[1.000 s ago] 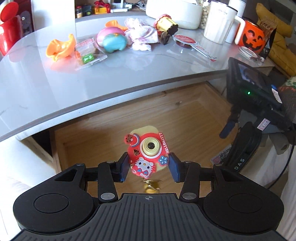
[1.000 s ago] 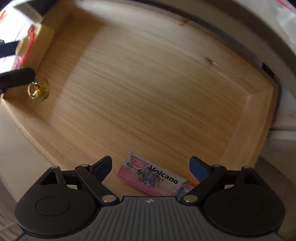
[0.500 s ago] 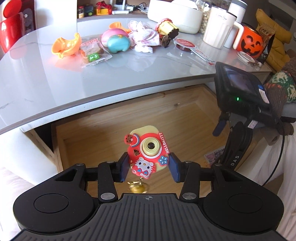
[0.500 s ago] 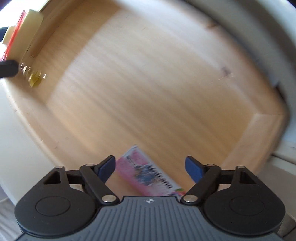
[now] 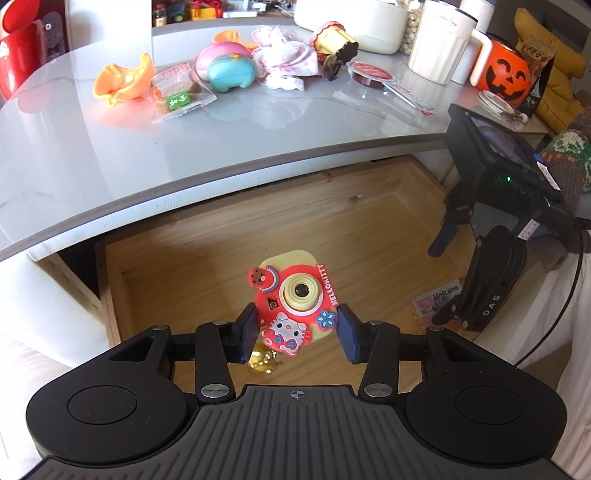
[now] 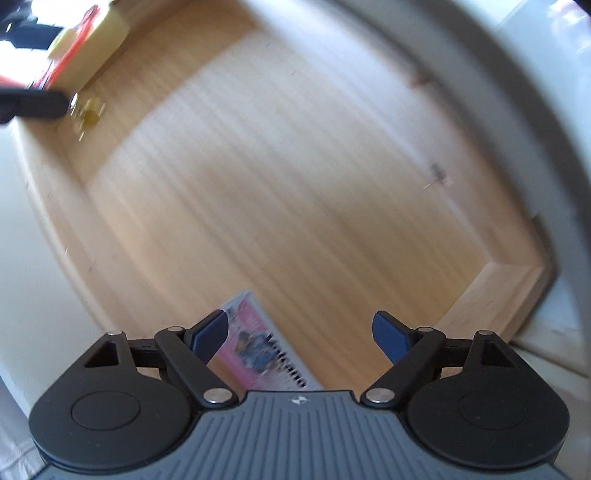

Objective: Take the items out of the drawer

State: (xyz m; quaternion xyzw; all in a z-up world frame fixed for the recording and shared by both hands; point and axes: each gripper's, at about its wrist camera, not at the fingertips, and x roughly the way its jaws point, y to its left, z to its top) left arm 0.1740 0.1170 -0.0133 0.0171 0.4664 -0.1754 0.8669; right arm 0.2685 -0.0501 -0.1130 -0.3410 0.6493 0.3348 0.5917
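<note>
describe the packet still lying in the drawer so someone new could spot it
Look in the open wooden drawer under the grey countertop. At its front right corner, below the right gripper, lies a flat pink packet printed "Volcano", the only thing on the drawer floor.

Counter (image 5: 92,155): pale grey, glossy, curved front edge, daylight glinting off it.
Cabinet (image 5: 48,295): white front under the counter, left.
Cushion (image 5: 554,92): yellow, far right behind the counter.
Wall (image 5: 110,22): white panel at the counter's back left.
</note>
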